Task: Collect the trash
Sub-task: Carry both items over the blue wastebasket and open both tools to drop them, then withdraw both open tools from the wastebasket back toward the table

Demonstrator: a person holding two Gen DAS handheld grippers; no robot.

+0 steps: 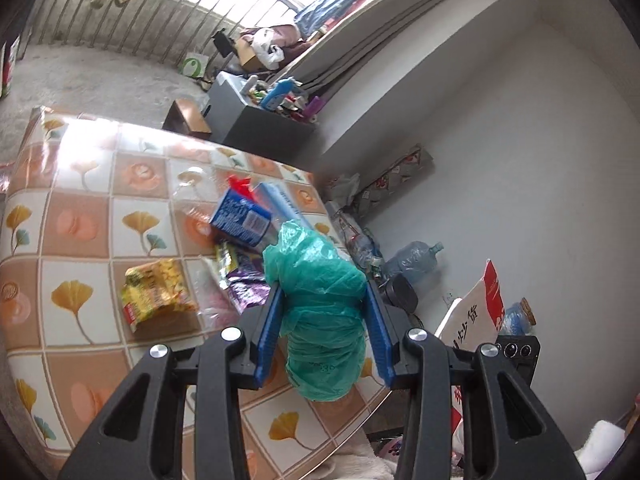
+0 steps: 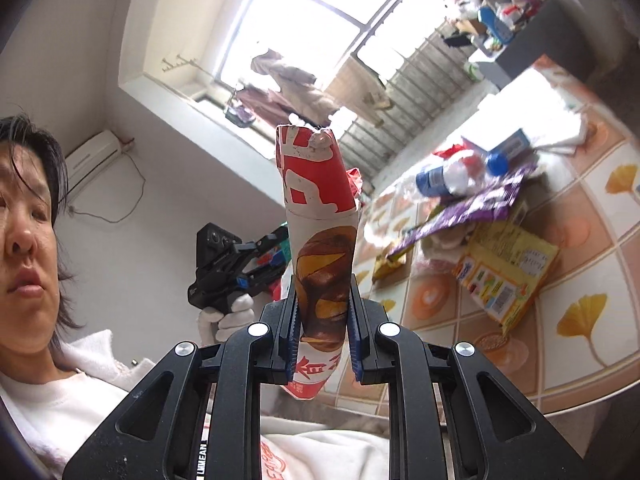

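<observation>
My left gripper (image 1: 323,294) is shut on a bunched green plastic bag (image 1: 320,304), held above the table's right edge. My right gripper (image 2: 323,292) is shut on a crushed red-and-white paper wrapper with a burger picture (image 2: 320,216), held upright in the air off the table's edge. Trash lies on the table: a yellow snack bag (image 1: 156,294), also in the right wrist view (image 2: 508,272), a purple wrapper (image 1: 246,286) (image 2: 472,210), a blue carton (image 1: 242,218) and a plastic bottle with a blue cap (image 2: 460,174). The left gripper also shows in the right wrist view (image 2: 276,252).
The table (image 1: 80,208) has a tiled ginkgo-leaf cloth. Right of it on the floor stand a large water jug (image 1: 414,260), empty bottles and a red-and-white sack (image 1: 480,312). A dark cabinet (image 1: 256,120) with clutter stands beyond. The person's face (image 2: 24,216) is at left.
</observation>
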